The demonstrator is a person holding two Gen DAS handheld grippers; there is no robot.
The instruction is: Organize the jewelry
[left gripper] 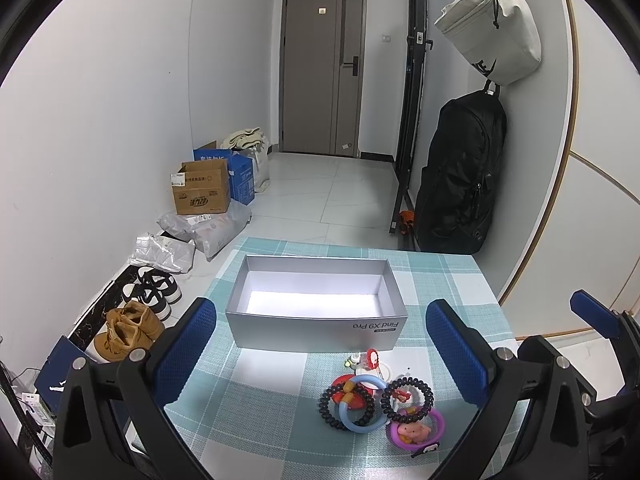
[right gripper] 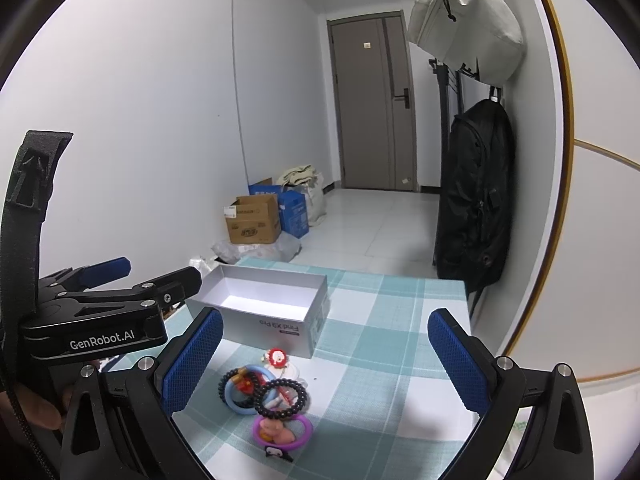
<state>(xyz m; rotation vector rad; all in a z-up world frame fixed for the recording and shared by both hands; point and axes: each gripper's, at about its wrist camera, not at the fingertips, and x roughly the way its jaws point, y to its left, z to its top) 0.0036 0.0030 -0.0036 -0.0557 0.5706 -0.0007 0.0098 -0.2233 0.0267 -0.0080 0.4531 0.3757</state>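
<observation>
A heap of jewelry lies on the checked tablecloth: two black bead bracelets [left gripper: 347,403] [right gripper: 281,398], a light blue ring [left gripper: 362,404] [right gripper: 240,394], a purple ring with a pink charm [left gripper: 416,428] [right gripper: 282,431] and a red-and-white charm [left gripper: 372,358] [right gripper: 276,358]. Behind it stands an empty grey box [left gripper: 316,330] [right gripper: 280,326], open at the top. My left gripper [left gripper: 324,356] hangs open above the table, the heap between its blue pads. My right gripper [right gripper: 326,360] is open too, the heap near its left pad. Nothing is held.
The left gripper's body [right gripper: 100,320] and a hand [right gripper: 36,404] fill the right view's left side. The table's far edge [left gripper: 360,246] drops to a tiled floor with cardboard boxes [left gripper: 202,192], bags and shoes [left gripper: 128,330]. A black backpack [left gripper: 460,176] hangs on the right wall.
</observation>
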